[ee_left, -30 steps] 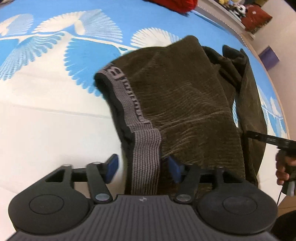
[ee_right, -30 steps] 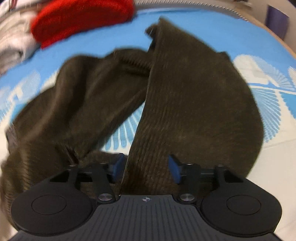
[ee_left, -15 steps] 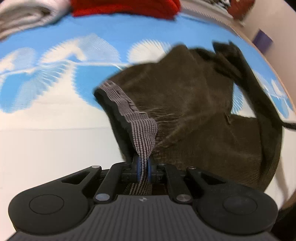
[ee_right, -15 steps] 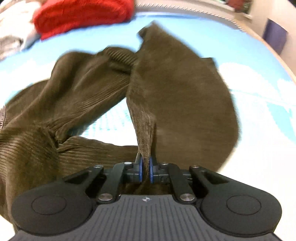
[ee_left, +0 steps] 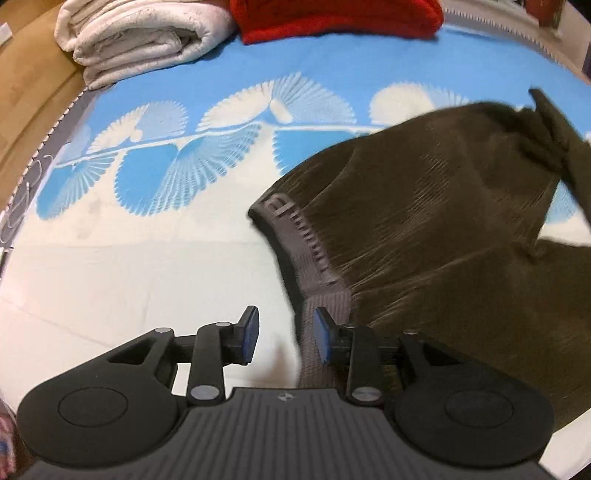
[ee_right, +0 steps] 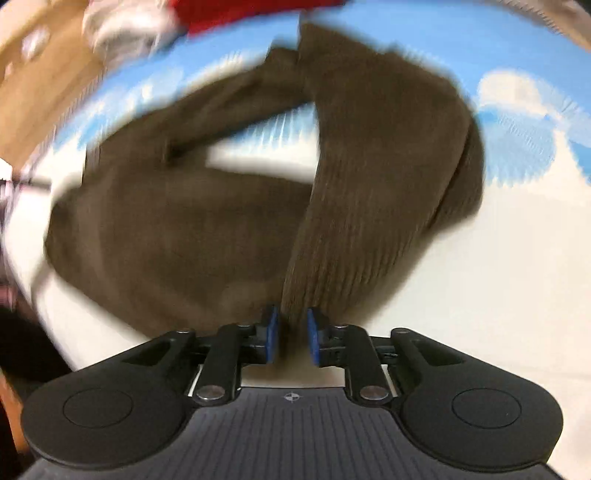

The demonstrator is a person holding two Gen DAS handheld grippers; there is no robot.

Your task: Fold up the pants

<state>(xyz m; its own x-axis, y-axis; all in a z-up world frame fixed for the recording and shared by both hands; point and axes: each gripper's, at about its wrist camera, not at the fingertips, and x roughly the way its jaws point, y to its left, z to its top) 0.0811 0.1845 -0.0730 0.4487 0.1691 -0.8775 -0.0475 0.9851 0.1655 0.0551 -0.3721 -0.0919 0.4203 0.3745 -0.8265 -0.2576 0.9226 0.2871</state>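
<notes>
Brown corduroy pants (ee_left: 436, 236) lie rumpled and unfolded on the blue-and-white bedspread (ee_left: 155, 236), legs splayed; left gripper (ee_left: 283, 338) and right gripper (ee_right: 291, 338), jaws just reopened, pinch nothing.

both wrist views angled steeply down, close over bedspread (ee_left: 155, 266), sharing pants (ee_left: 443, 240)

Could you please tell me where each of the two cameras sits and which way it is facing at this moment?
Left wrist: sits on the left gripper, angled down along its open fingers at the waistband end of the brown pants; only the gripper shows.
Right wrist: sits on the right gripper, angled down at a pant leg between its parted pads, blurred; only the gripper shows.
Shared: the pants, blue-and-white bedspread, red cloth and white blanket.
</notes>
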